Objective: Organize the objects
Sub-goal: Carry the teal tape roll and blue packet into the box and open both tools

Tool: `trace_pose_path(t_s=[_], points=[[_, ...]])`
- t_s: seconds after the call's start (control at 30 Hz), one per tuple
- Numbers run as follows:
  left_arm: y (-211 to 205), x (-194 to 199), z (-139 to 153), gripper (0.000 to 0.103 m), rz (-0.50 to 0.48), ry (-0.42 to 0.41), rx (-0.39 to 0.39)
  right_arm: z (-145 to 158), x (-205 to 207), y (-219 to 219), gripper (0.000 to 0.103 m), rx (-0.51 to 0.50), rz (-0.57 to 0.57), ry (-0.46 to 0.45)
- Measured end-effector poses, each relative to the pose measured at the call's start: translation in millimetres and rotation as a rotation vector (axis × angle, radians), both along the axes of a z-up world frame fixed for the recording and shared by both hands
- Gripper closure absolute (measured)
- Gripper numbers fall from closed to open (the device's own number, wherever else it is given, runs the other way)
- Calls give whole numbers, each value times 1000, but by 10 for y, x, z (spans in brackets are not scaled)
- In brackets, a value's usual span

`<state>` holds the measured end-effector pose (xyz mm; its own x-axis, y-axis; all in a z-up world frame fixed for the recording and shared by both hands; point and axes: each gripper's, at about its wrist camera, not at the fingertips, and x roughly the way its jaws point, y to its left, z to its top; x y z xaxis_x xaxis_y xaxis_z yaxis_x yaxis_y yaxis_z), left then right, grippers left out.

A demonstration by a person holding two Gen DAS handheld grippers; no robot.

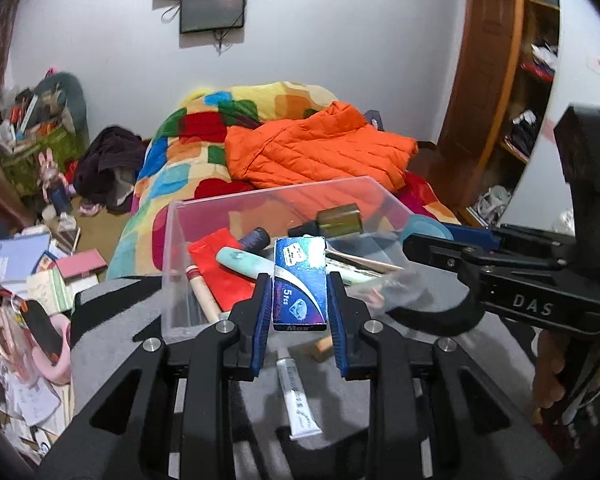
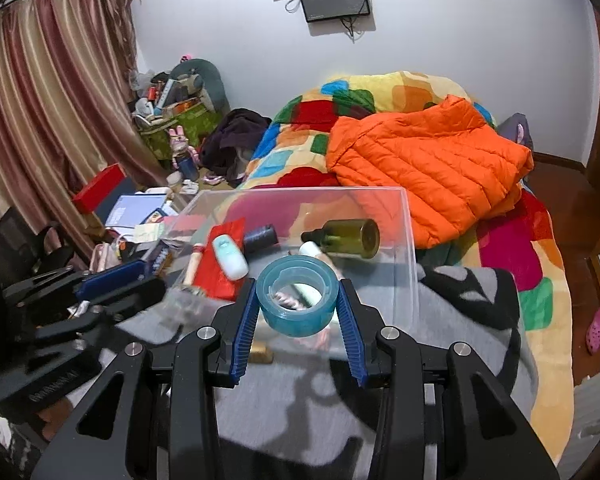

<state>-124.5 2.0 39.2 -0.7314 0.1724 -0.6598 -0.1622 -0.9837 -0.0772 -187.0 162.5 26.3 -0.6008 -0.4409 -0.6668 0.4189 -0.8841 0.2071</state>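
Observation:
My left gripper (image 1: 299, 300) is shut on a small blue box (image 1: 299, 280) marked "5 pcs", held upright at the near edge of a clear plastic bin (image 1: 172, 264). My right gripper (image 2: 298, 304) is shut on a teal tape roll (image 2: 297, 300), held over the near edge of the same bin (image 2: 408, 240). The bin holds a red pouch (image 2: 220, 268), a mint case (image 2: 230, 258), a dark thread spool (image 2: 260, 238) and a green dropper bottle (image 2: 346, 238). The right gripper shows in the left wrist view (image 1: 432, 236) at the right.
A white tube (image 1: 298, 400) and a wooden piece (image 1: 322, 346) lie on the grey cloth (image 1: 112, 344) below my left gripper. An orange jacket (image 2: 432, 160) lies on a colourful blanket (image 2: 520, 264) behind the bin. Clutter covers the floor at left.

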Motion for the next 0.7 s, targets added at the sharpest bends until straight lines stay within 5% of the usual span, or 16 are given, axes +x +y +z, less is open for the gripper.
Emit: trace_pose_path(t_s=[0.57, 0.7], points=[[-234, -406, -391, 75, 93, -120, -3, -366, -367, -232, 67, 86, 3, -91], [-268, -394, -371, 56, 84, -121, 25, -343, -354, -226, 59, 82, 22, -94]])
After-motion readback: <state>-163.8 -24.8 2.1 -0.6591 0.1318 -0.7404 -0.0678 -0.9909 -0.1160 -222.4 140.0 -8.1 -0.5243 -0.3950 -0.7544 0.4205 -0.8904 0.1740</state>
